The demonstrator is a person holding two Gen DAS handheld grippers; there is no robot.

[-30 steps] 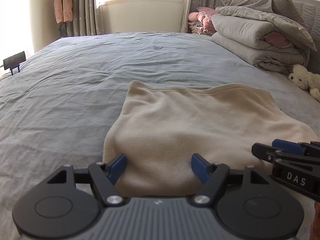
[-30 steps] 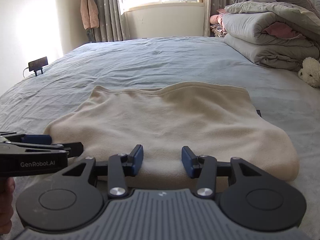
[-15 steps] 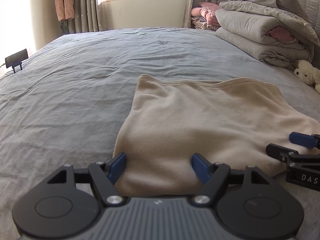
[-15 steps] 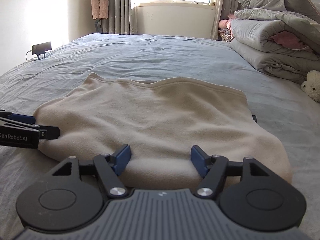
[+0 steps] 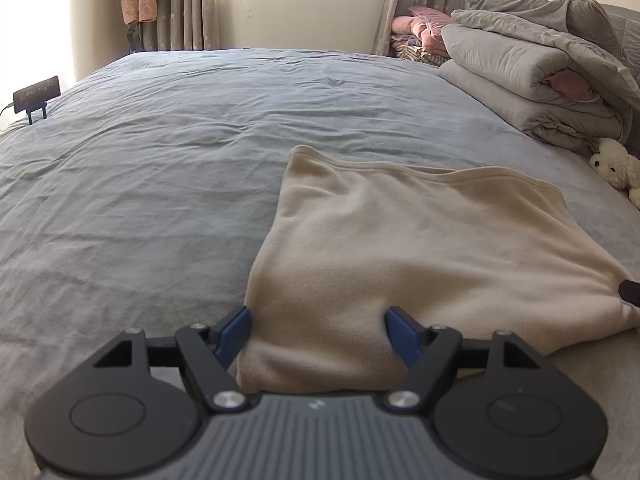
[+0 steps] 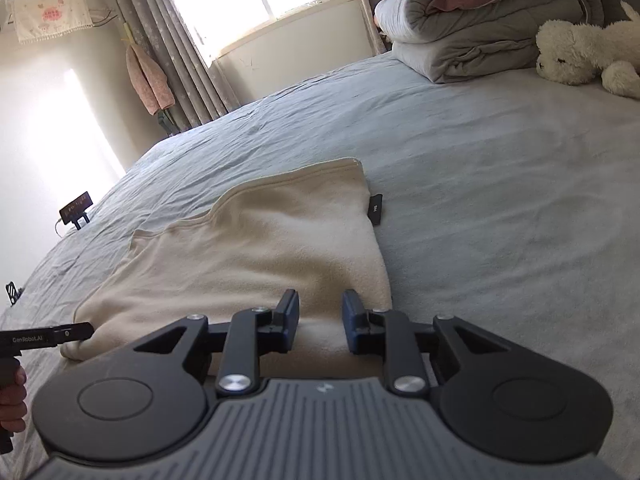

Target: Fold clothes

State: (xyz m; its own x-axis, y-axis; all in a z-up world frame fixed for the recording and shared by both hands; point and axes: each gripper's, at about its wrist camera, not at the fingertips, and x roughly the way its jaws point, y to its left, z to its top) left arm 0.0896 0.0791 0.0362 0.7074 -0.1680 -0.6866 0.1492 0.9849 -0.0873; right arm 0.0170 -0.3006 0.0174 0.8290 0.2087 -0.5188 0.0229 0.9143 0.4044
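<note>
Nearest the left wrist camera, the left tool (image 5: 316,326) stands with its blue fingers spread wide, the near left corner of the folded beige garment (image 5: 420,256) lying between them without being pinched. In the right wrist view, which is tilted, the right tool (image 6: 320,316) has its fingers set narrow but with a clear gap, low over the garment's near right edge; whether the pads touch the cloth is hard to tell from this angle. The left tool also shows at the left edge of that view, its tip at the garment's corner, with part of a hand (image 6: 12,396) beneath it. The garment lies flat on the grey bed (image 5: 160,160), folded into a rough rectangle, and a small dark tag (image 6: 375,209) sticks out from its far right corner. Farther back on the right, a white plush toy (image 6: 580,52) rests on the bed just beside a stack of folded grey quilts (image 5: 532,76). A small dark device (image 5: 36,92) stands at the bed's left edge, and curtains (image 5: 188,4) frame a bright window beyond.
</note>
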